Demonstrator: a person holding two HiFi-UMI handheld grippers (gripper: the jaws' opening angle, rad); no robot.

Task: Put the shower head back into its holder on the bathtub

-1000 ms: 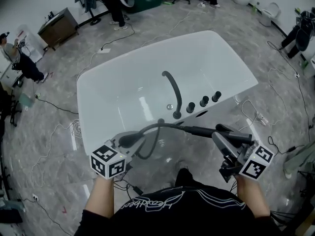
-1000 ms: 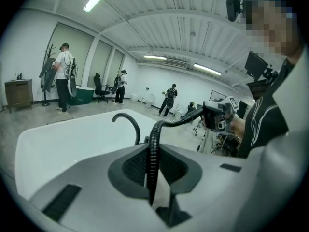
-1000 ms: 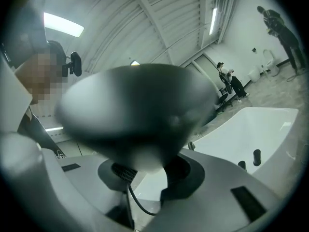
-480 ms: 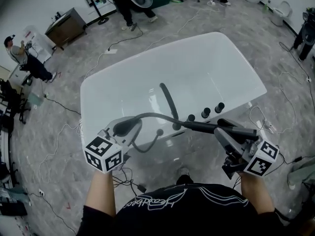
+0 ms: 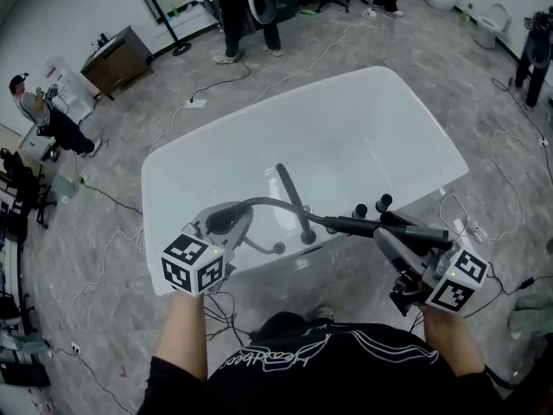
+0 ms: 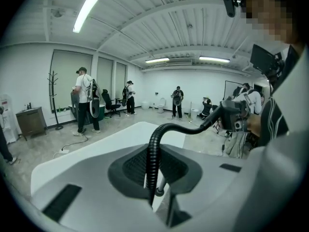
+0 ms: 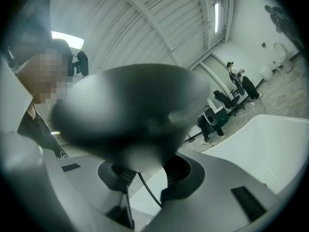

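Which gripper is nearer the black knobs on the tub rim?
Right. The right gripper, shut on the shower head, sits just below the knobs in the head view; the left gripper, holding the hose, is well off to their left.

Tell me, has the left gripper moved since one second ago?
Yes. The left gripper has moved forward over the tub, and it is now nearer the spout.

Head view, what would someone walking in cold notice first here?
A big glossy white bathtub fills the middle of the view. At its near edge, the left gripper clamps a ribbed black hose that arcs across to the black shower head held in the right gripper.
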